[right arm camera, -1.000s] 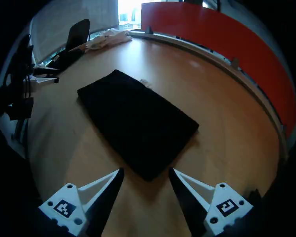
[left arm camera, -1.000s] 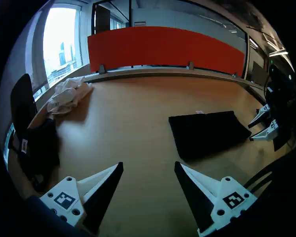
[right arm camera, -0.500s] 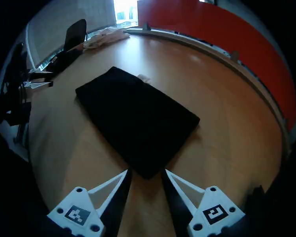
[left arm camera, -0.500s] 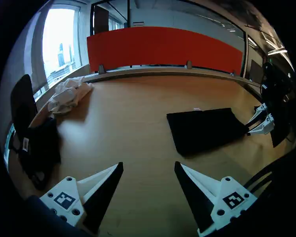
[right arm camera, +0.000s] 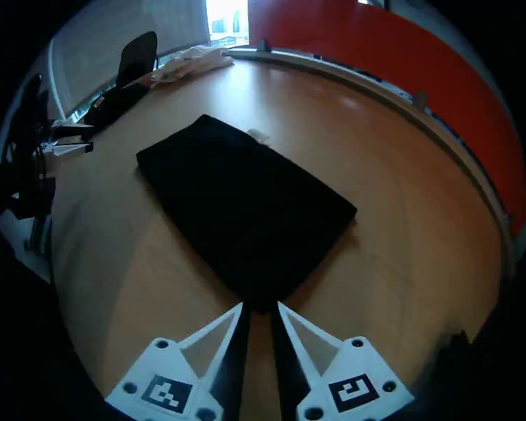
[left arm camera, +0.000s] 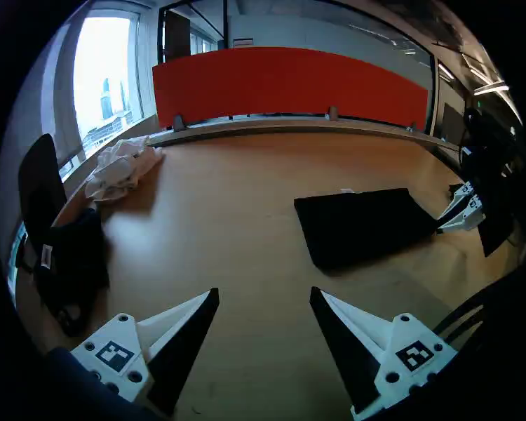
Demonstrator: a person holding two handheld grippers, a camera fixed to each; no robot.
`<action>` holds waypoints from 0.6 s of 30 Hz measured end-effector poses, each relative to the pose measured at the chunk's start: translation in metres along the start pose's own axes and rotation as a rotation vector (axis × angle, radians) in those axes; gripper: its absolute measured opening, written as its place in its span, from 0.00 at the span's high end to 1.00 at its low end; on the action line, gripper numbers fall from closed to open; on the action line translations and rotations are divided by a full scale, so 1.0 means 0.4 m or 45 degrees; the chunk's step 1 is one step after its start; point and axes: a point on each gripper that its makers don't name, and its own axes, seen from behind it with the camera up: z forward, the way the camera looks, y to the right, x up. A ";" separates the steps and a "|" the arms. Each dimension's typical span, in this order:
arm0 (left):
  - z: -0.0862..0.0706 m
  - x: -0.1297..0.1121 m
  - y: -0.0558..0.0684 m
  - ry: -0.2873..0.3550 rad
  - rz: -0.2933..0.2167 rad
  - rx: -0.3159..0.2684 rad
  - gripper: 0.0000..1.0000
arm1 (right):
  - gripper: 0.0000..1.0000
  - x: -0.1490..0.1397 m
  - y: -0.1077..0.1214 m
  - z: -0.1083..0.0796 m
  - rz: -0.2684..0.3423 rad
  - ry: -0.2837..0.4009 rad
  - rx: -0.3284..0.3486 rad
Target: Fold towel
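Black towel point(right arm camera: 245, 203) lying flat on the wooden table point(right arm camera: 403, 231), right gripper point(right arm camera: 259, 309) fingers almost together around its near corner, cannot tell if they pinch it, left gripper point(left arm camera: 263, 298) fingers wide apart over bare table

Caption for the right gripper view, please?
Right gripper, fingers close together, at the near corner of a black towel on a wooden table.

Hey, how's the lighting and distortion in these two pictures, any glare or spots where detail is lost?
Left gripper view: the window is largely blown out, and the fisheye bends the red divider into an arc. Right gripper view: soft glare lies on the table toward the divider, while the black towel reads as a flat dark shape with no texture.
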 end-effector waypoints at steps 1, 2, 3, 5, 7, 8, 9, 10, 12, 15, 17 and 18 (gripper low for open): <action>0.000 0.000 0.000 0.000 0.000 0.000 0.04 | 0.87 0.001 0.000 0.000 0.000 0.002 -0.001; -0.001 0.000 -0.001 0.000 0.001 0.000 0.04 | 0.90 0.002 0.001 -0.001 0.000 0.005 -0.002; -0.001 0.000 -0.002 0.001 0.001 0.001 0.04 | 0.93 0.004 0.002 -0.001 0.000 0.007 -0.003; -0.002 0.001 -0.004 0.003 0.001 0.002 0.04 | 0.95 0.007 0.003 -0.003 0.002 0.013 -0.006; -0.002 0.002 -0.006 0.004 0.001 0.003 0.04 | 0.95 0.012 0.005 -0.006 0.004 0.022 -0.012; -0.002 0.002 -0.007 0.005 0.001 0.004 0.03 | 0.95 0.015 0.006 -0.008 0.006 0.027 -0.016; -0.002 0.003 -0.008 0.005 0.001 0.004 0.03 | 0.95 0.019 0.008 -0.011 0.007 0.033 -0.022; -0.002 0.004 -0.009 0.007 0.002 0.004 0.03 | 0.95 0.024 0.010 -0.015 0.008 0.040 -0.028; -0.003 0.007 -0.010 0.009 0.002 0.004 0.04 | 0.95 0.035 0.015 -0.024 0.010 0.056 -0.041; -0.004 0.011 -0.010 0.013 0.001 0.004 0.04 | 0.95 0.055 0.020 -0.039 0.016 0.082 -0.055; -0.005 0.012 -0.010 0.014 -0.001 0.004 0.04 | 0.95 0.065 0.023 -0.052 0.022 0.097 -0.064; -0.006 0.013 -0.010 0.015 -0.002 0.004 0.04 | 0.95 0.071 0.025 -0.059 0.024 0.105 -0.068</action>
